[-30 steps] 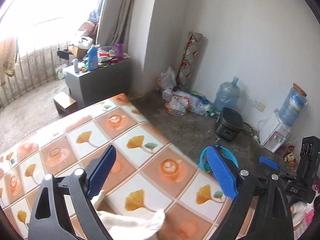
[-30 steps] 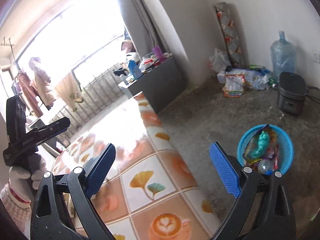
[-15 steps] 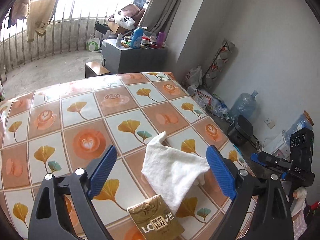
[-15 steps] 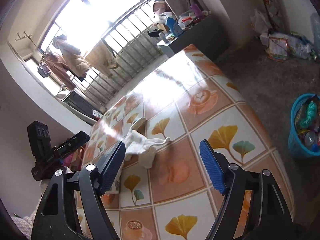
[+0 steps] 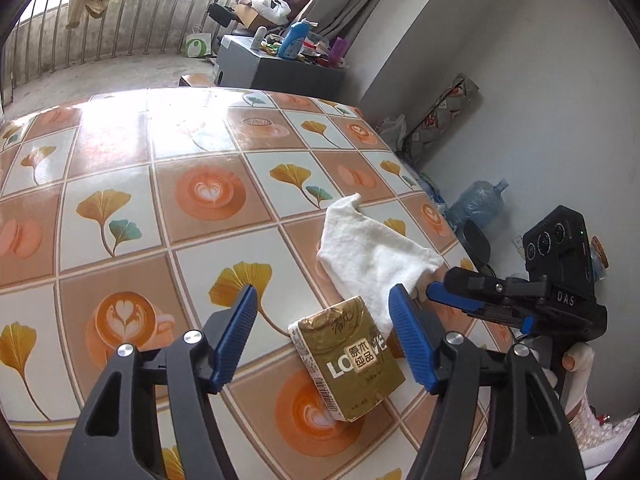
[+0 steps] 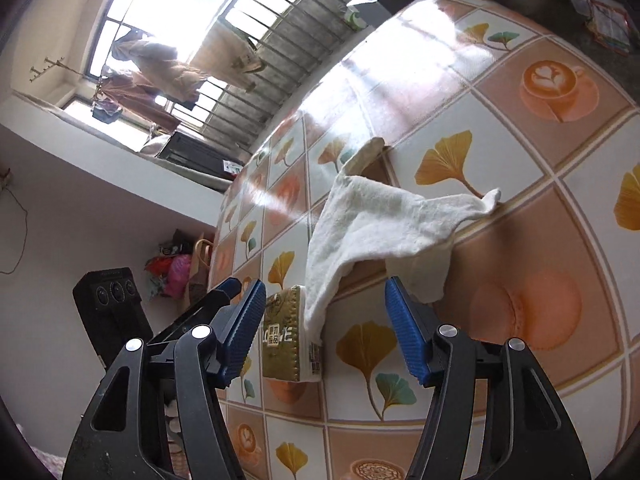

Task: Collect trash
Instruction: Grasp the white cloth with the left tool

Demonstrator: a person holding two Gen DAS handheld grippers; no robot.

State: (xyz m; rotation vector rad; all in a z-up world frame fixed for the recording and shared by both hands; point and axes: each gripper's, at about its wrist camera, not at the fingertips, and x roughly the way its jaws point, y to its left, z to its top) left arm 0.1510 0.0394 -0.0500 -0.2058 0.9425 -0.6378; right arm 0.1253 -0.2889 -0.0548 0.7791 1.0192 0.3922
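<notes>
Right, both grippers over the table (image 5: 120, 184), jaws closing, neither touching anything yet. Left gripper (image 5: 320, 336) half-wide w/ a gold tissue pack (image 5: 348, 356) between its pads, not pinched. Right gripper (image 6: 324, 328) half-wide too, aimed at the white cloth (image 6: 372, 224), which drapes onto the pack's far end, nr the table edge.

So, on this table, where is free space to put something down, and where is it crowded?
Most of the table is bare: the whole stretch from the gold tissue pack toward the window railing. It is crowded only at the near right edge, where the white cloth touches the pack. The left gripper is closing around the pack without touching it, and the right gripper is closing beside the cloth.
</notes>
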